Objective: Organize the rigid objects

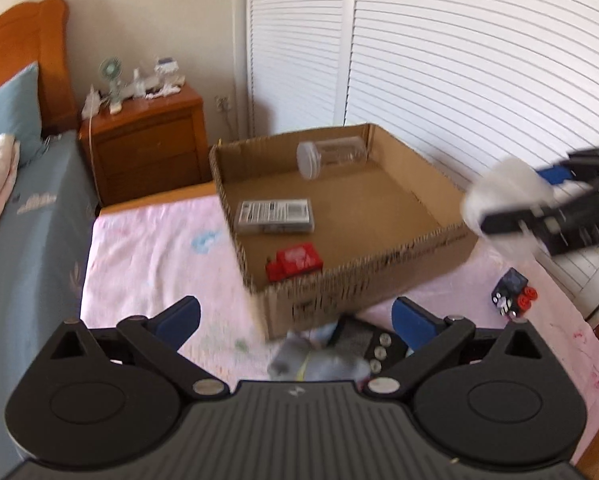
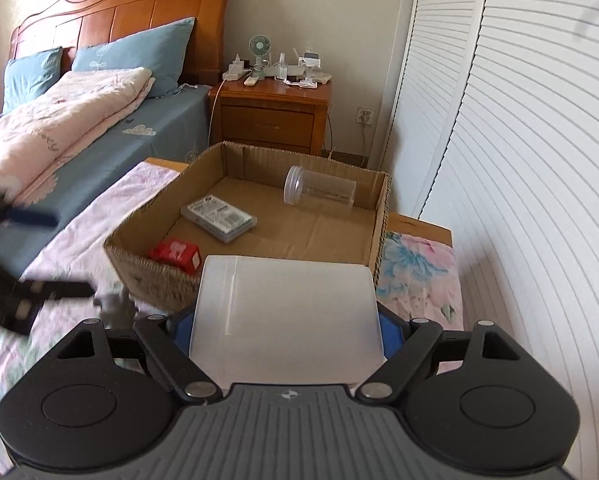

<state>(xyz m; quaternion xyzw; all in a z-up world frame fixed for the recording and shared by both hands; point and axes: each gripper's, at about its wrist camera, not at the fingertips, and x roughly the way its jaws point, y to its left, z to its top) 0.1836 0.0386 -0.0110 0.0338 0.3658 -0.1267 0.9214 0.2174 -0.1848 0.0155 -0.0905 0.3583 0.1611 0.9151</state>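
Clear jar (image 2: 319, 191) on its side, flat case (image 2: 219, 219) and red pack (image 2: 176, 254) lie in the cardboard box (image 2: 379, 216).

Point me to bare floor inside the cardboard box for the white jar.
Free: the right half of the cardboard box, between the clear jar at the back wall and the near rim. Crowded: the left side, where the flat pack and red box lie. The right gripper holds the white jar.

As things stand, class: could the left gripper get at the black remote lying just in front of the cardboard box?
Probably yes: the left gripper is open, and the black remote lies uncovered between its fingers.
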